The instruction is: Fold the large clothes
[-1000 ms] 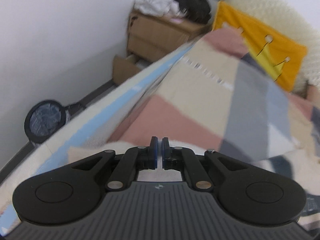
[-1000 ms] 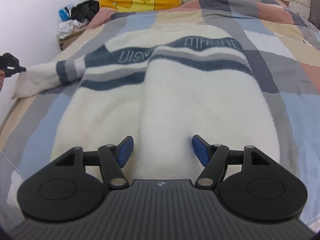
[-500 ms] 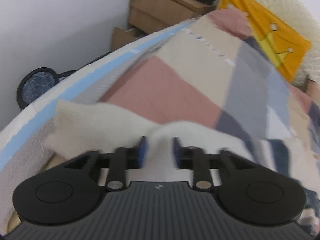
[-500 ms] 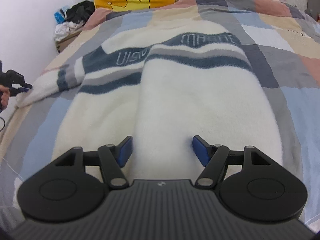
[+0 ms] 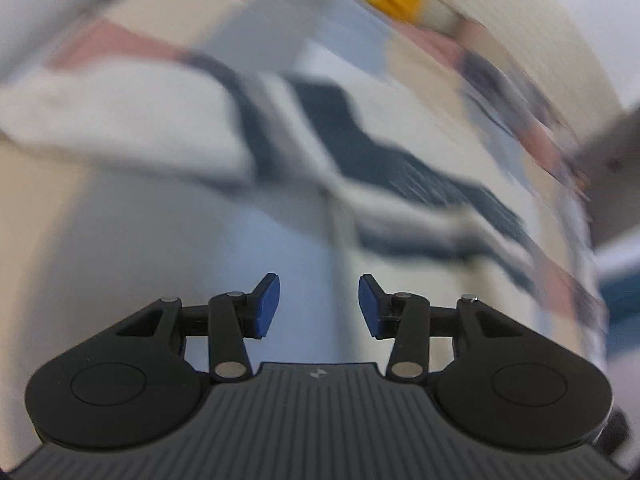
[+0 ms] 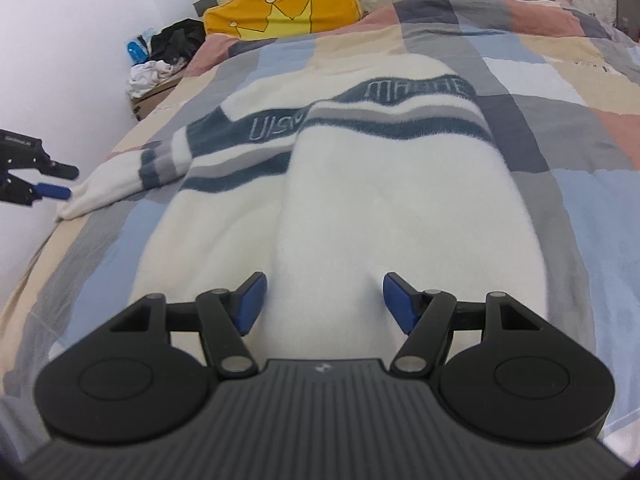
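The striped fleece sweater [image 6: 360,184] lay half-folded on the patchwork bed [image 6: 560,80]. The left gripper [image 5: 319,305], just opened, was released beside its sleeve; the right gripper [image 6: 322,303] hovered released over its hem.

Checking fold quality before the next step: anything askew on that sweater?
Yes. The sweater is half folded: one side lies doubled over the body, but the left sleeve still sticks out flat toward the bed edge, its cuff at the edge, just in front of the open left gripper. Nothing looks damaged.
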`<state>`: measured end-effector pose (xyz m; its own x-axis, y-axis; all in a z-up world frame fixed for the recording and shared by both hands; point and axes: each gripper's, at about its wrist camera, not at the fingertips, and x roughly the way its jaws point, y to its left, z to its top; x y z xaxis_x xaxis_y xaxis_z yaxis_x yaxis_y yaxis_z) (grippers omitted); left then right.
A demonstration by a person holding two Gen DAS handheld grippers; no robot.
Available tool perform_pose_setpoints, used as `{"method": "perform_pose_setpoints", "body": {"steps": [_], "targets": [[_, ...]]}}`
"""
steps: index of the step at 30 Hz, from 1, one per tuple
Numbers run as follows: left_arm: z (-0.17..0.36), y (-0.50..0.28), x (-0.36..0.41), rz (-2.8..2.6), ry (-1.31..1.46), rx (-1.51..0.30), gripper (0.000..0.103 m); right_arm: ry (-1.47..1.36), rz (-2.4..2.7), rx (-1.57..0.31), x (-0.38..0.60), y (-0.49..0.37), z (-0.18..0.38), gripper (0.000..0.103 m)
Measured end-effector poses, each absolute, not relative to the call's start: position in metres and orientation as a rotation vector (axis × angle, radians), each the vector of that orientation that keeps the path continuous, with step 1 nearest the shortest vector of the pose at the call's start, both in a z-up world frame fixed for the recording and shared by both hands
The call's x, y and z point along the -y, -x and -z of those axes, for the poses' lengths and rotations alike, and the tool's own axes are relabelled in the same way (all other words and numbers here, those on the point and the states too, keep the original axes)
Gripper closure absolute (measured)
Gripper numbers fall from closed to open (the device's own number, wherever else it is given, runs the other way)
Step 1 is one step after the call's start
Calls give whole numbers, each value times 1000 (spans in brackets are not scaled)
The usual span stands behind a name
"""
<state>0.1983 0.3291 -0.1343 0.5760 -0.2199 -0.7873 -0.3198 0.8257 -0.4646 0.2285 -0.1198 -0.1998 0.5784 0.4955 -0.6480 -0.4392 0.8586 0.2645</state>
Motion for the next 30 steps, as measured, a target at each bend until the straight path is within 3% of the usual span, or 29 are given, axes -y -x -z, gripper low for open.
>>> {"method": "perform_pose_setpoints", "body": {"steps": [6, 11, 19, 23, 30], "targets": [[138, -170, -198, 113, 528, -1088, 53, -62, -572, -782, 124, -222, 203, 36], [161, -150, -141, 147, 481, -1197, 53, -77, -590, -783, 132, -218, 204, 36], [170, -134, -109, 100, 258, -1203, 52, -140, -605, -803, 141, -220, 204, 36], [168, -132, -102, 104, 153, -1191, 44, -143, -613, -798, 141, -219, 203, 36], [183, -141, -86, 49, -16, -1191, 44, -151, -617, -804, 144, -219, 204, 36]]}}
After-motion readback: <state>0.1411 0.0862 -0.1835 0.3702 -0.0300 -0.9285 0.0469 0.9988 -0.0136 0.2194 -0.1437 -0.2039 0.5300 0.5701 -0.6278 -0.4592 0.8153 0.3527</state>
